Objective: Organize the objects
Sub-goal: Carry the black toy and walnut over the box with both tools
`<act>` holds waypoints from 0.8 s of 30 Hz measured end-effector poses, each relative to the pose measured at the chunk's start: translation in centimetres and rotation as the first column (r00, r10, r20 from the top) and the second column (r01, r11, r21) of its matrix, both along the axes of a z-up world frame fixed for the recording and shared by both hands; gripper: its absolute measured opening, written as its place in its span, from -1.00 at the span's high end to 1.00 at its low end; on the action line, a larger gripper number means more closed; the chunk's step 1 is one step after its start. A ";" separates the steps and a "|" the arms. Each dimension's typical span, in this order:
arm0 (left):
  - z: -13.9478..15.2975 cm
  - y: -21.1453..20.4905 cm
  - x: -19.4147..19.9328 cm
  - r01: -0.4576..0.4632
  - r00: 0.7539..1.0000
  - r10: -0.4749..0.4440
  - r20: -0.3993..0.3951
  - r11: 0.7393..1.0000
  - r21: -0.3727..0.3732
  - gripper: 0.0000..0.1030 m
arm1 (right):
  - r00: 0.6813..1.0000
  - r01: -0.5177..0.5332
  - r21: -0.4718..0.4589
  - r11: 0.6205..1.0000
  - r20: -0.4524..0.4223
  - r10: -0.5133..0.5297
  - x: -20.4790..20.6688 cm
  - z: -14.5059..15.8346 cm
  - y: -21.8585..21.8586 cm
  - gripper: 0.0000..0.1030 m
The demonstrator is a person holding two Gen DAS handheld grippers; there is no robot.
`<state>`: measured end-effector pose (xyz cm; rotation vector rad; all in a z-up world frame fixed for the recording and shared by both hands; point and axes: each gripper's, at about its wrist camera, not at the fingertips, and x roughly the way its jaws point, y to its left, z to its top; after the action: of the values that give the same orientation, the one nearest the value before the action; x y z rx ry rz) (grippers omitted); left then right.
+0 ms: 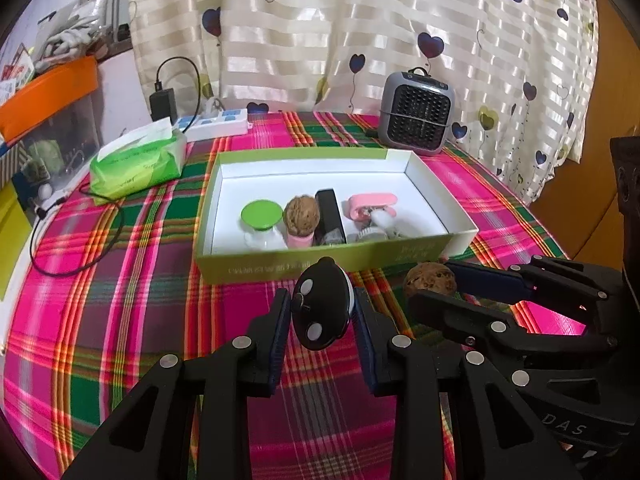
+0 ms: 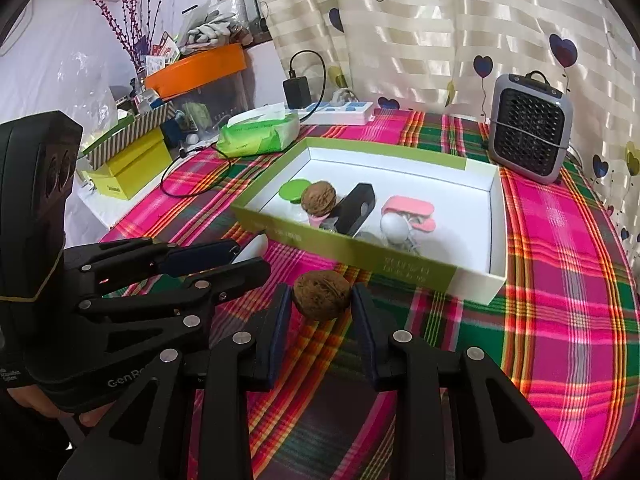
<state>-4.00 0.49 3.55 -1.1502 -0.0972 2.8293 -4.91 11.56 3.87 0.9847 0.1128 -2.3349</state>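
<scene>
Left gripper (image 1: pixel 322 312) clamps a black-and-white gadget (image 1: pixel 322 306) at lower centre. Right gripper (image 2: pixel 322 304) grips a walnut (image 2: pixel 322 295) at frame centre, just below the green box (image 2: pixel 360 250).

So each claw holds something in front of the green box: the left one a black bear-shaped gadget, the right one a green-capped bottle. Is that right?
Not quite. The right gripper holds a walnut, as the right wrist view shows; the green-capped bottle sits inside the box. The left gripper does hold the black bear-shaped gadget.
</scene>
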 end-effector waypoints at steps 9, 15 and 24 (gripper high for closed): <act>1.5 0.3 -1.8 -0.001 1.000 0.000 -0.032 1.000 -0.028 0.45 | 0.999 0.015 0.004 1.000 -0.030 -0.015 -1.4 1.2 0.1 0.38; 1.8 0.6 -3.0 0.006 0.999 -0.008 -0.040 0.999 -0.031 0.44 | 0.999 0.030 0.011 0.999 -0.035 -0.029 -2.5 1.5 0.4 0.38; 1.5 0.1 -4.6 -0.009 0.999 0.007 -0.040 0.999 -0.042 0.45 | 0.998 0.042 0.026 0.999 -0.039 -0.041 -4.4 1.3 0.4 0.38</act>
<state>-8.57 0.55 5.06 -1.1029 -0.0395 2.8728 -9.35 11.91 5.18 0.9643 0.1407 -2.3967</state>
